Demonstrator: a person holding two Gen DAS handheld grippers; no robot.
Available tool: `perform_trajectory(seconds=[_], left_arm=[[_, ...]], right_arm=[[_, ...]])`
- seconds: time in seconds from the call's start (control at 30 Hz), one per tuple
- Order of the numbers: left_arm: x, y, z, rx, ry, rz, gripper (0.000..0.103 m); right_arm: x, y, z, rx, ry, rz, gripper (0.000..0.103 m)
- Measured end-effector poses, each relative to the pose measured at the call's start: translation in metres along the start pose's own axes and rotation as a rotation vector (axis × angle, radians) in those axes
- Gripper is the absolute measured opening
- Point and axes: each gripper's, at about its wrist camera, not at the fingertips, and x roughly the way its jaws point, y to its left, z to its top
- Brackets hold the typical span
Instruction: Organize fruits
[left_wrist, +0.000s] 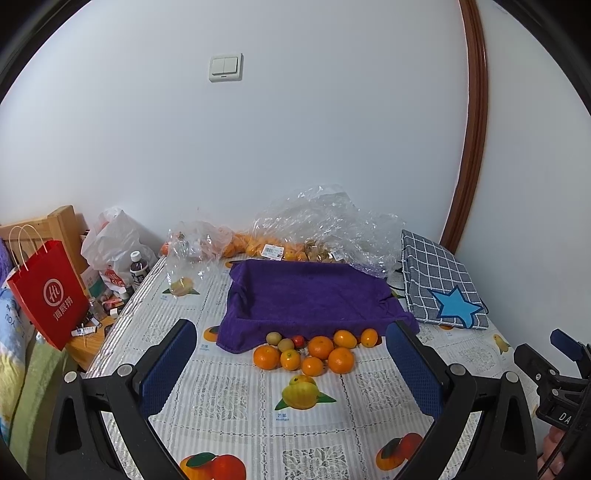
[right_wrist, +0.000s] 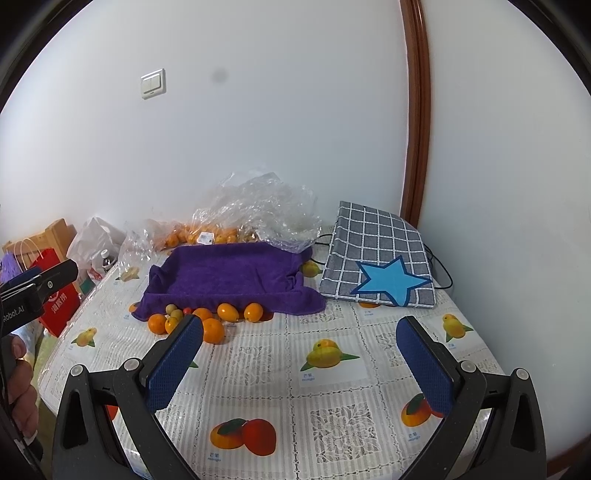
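Two hand-held grippers are in view, both with jaws spread wide and nothing between them. The left hand-held gripper (left_wrist: 291, 354) hovers over the table (left_wrist: 236, 398), which wears a lace-pattern cloth printed with fruit pictures. Directly ahead of its fingertips lies a cluster of loose fruit: several oranges (left_wrist: 320, 347), two small green-brown fruits (left_wrist: 273, 338) and one small red fruit (left_wrist: 297, 340). The cluster sits against the near edge of a purple towel (left_wrist: 310, 295), which is shaped like a shallow tray with raised sides and holds no fruit.

The right hand-held gripper (right_wrist: 299, 334) hangs above bare tablecloth; the same fruit cluster lies ahead and to its left, with one orange (right_wrist: 213, 329) just beside its left pad (right_wrist: 173, 365). Its left finger hides part of the cluster.

Beyond the towel, crumpled clear plastic bags (left_wrist: 325, 218) hold more orange fruit, count not discernible. A grey checked bag with a blue star (left_wrist: 441, 284) lies ahead and to the right of both grippers, near the towel. A red paper bag (left_wrist: 48, 291) stands off the table, far left.
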Motion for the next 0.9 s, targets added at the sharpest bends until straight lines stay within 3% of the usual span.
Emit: perform_trajectory(seconds=[0.33, 0.5, 0.7, 0.9], left_arm=[[0.029, 0.014, -0.012, 0.009, 0.039, 0.002, 0.103], [0.061, 0.029, -0.029, -0.009, 0.098, 0.01, 0.103], [0.102, 0.048, -0.053, -0.047, 0.185, 0.017, 0.099], [0.136, 0.059, -0.076, -0.018, 0.244, 0.042, 0.098]], right_arm=[[0.031, 0.004, -0.008, 0.001, 0.045, 0.002, 0.103], [0.056, -0.001, -0.014, 0.041, 0.1, -0.031, 0.103], [0.094, -0.002, -0.029, 0.021, 0.14, -0.013, 0.103], [0.137, 0.004, -0.044, 0.007, 0.193, -0.012, 0.102]])
